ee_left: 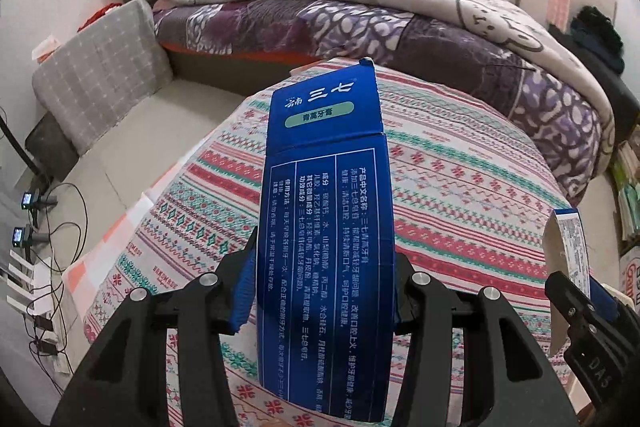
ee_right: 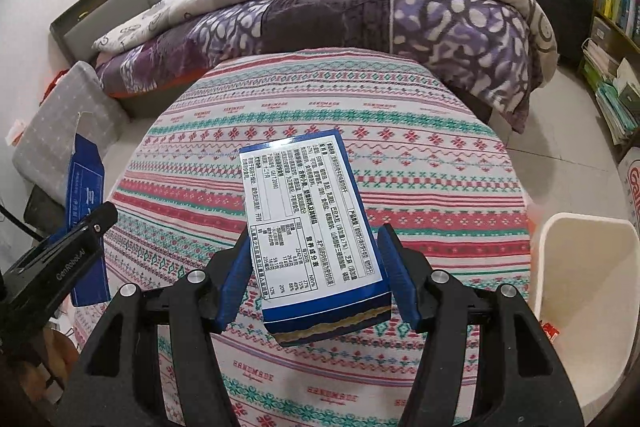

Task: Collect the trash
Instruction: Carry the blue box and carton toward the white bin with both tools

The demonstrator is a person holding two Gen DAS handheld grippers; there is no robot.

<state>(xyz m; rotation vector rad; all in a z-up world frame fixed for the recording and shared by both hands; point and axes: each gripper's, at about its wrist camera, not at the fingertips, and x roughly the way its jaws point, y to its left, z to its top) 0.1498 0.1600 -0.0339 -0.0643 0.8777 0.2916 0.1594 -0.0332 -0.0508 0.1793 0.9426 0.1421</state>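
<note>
Left hand-held gripper (ee_left: 324, 291): jaws closed onto the sides of a long blue toothpaste box (ee_left: 326, 219); box points forward and up, held off the counter (ee_left: 460, 187), white Chinese print facing the camera, torn flap at the far end; the blue pads press both long edges.

Right hand-held gripper (ee_right: 314, 275): jaws closed on a blue snack box (ee_right: 312, 227) with a white nutrition label facing up; box tilted, near end lower, held clear of the counter (ee_right: 420, 163); left pad looks in contact, right pad at the box edge, cannot tell how firmly.

Cross-views: in the left wrist view the right hand-held gripper (ee_left: 576, 291) shows at the right edge with the snack box (ee_left: 568, 243) seen edge-on; in the right wrist view the left hand-held gripper (ee_right: 80, 235) sits at the left edge with the toothpaste box (ee_right: 86, 195) sticking up past it; the two boxes are well apart.

Counter is covered by a red/teal patterned cloth; a white bin (ee_right: 584, 287) stands on the floor just beside the counter's right edge, mouth open; bed (ee_right: 360, 7) with a purple quilt beyond the counter; grey cushion (ee_left: 104, 75) on the floor to the left; bookshelf (ee_right: 612, 27) at the far right.
</note>
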